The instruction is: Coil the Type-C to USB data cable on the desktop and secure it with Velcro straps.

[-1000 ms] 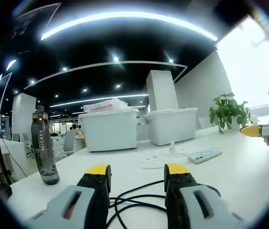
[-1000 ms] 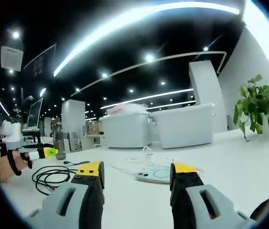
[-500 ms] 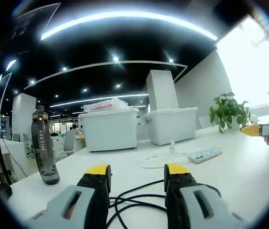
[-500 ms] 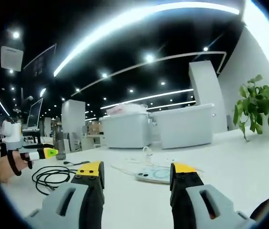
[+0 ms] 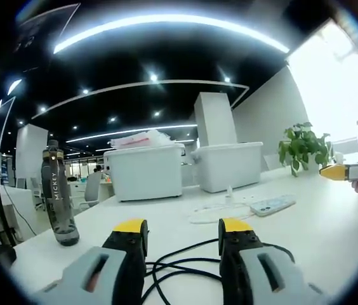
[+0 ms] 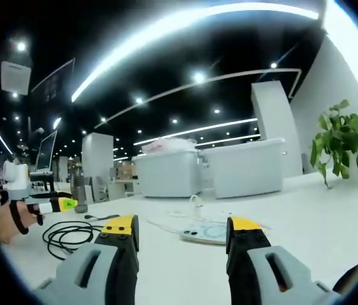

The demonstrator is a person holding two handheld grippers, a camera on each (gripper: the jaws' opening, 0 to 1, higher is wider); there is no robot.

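In the left gripper view, our left hand-held gripper (image 5: 182, 230) gapes empty over the black cable (image 5: 185, 264) lying loose on the tabletop (image 5: 318, 235); a hasty grab could drag loops toward the bottle (image 5: 59, 194).

In the right gripper view, our right hand-held gripper (image 6: 182, 227) is likewise spread and empty, near a phone (image 6: 203, 232) it might bump.

Readable text, as I find it from my station: one item. A dark water bottle (image 5: 59, 197), upright on the white desk (image 5: 331, 222) in the left gripper view, carries "MICKEY" in pale capitals running lengthwise along its side. I can read no other lettering, numbers or signs in the left or right gripper view.
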